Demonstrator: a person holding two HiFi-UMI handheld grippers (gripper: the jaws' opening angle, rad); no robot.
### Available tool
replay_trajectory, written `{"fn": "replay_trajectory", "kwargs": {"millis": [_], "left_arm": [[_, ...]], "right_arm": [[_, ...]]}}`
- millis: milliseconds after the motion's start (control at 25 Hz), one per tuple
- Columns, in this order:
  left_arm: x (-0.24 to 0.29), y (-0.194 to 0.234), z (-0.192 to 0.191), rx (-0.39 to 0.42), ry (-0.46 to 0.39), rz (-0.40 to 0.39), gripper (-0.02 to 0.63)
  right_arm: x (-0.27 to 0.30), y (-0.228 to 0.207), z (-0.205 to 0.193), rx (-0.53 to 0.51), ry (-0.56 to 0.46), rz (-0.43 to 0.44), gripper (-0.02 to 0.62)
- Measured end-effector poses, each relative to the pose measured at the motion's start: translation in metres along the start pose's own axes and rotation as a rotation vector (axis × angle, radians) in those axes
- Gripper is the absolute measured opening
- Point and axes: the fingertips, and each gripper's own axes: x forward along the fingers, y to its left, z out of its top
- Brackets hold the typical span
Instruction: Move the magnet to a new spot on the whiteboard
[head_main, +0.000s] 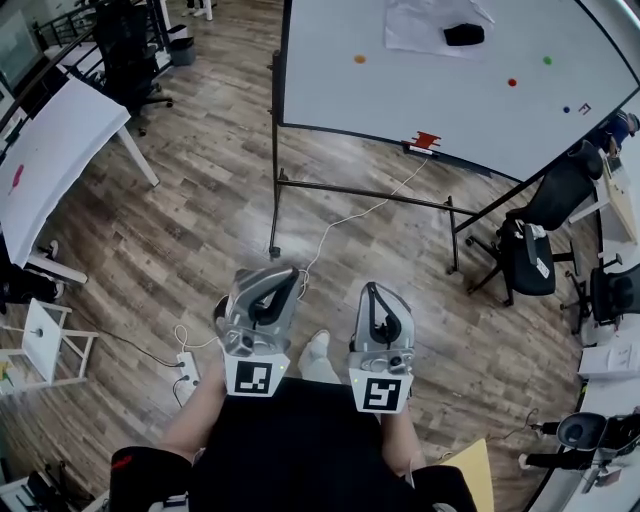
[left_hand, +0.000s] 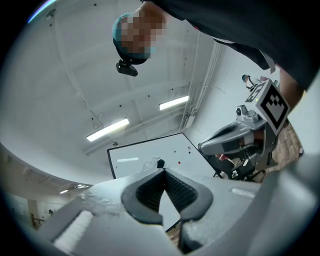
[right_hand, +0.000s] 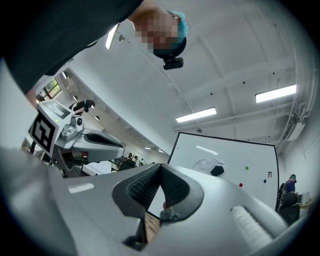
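The whiteboard (head_main: 440, 90) stands on its frame across the room, far from both grippers. On it are small round magnets: an orange one (head_main: 359, 59), a red one (head_main: 512, 82), a green one (head_main: 547, 60) and a blue one (head_main: 566, 109). A black eraser (head_main: 463, 34) sits on a smeared patch near the top. My left gripper (head_main: 287, 274) and right gripper (head_main: 373, 292) are held close to the person's body, side by side, both shut and empty. The left gripper view shows the shut left gripper (left_hand: 163, 172) against the distant whiteboard (left_hand: 145, 155); the right gripper (right_hand: 160, 167) is the same, with the red magnet (right_hand: 240, 185) far off.
Wooden floor lies between the person and the board. A red object (head_main: 427, 140) rests on the board's tray. Black office chairs (head_main: 545, 230) stand at the right, a white table (head_main: 50, 150) at the left. A power strip (head_main: 188, 368) and white cable lie on the floor.
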Motion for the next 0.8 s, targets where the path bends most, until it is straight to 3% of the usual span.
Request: {"fn": "replay_trajectory", "kwargs": {"millis": [800], "left_arm": [[0.123, -0.016, -0.039, 0.048, 0.073, 0.138, 0.0]], "right_arm": [[0.07, -0.104, -0.073, 0.042, -0.04, 0.133, 0.002]]}}
